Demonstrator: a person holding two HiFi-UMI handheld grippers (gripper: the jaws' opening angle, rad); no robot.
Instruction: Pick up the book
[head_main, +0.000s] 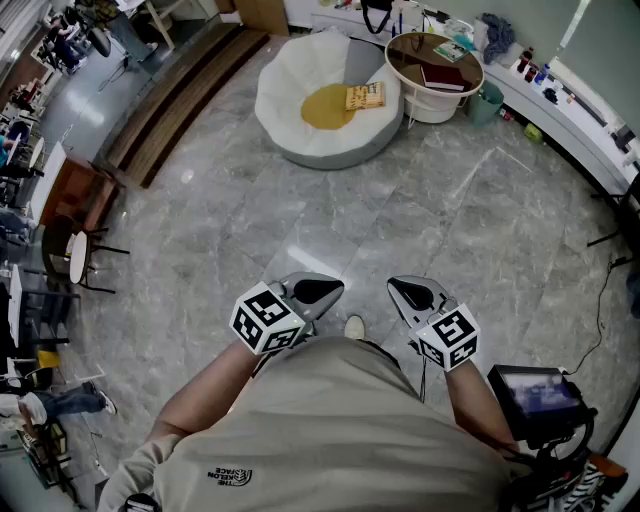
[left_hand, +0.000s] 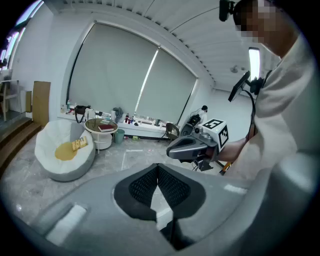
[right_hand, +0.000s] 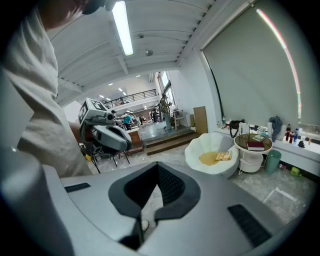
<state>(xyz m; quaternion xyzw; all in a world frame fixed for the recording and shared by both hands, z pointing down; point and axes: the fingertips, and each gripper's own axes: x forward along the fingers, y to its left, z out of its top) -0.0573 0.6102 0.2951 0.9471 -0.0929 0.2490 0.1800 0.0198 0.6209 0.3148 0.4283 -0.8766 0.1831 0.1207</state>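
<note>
A yellow book (head_main: 365, 95) lies on the orange cushion of a white beanbag chair (head_main: 300, 110) far ahead of me. A dark red book (head_main: 442, 77) lies on a round glass-topped table (head_main: 400, 65) beside it. Both also show in the left gripper view, yellow book (left_hand: 79, 144) and red book (left_hand: 105, 128), and in the right gripper view, yellow book (right_hand: 223, 156) and red book (right_hand: 255, 145). My left gripper (head_main: 338, 288) and right gripper (head_main: 393, 286) are held close to my body, side by side, far from the books. Both are shut with nothing between the pads.
A teal bin (head_main: 486, 103) stands right of the table. A long counter (head_main: 560, 95) with bottles runs along the right wall. Wooden steps (head_main: 180, 100) lie at the back left, chairs (head_main: 75, 255) at the left. A small screen (head_main: 540, 395) sits by my right hip.
</note>
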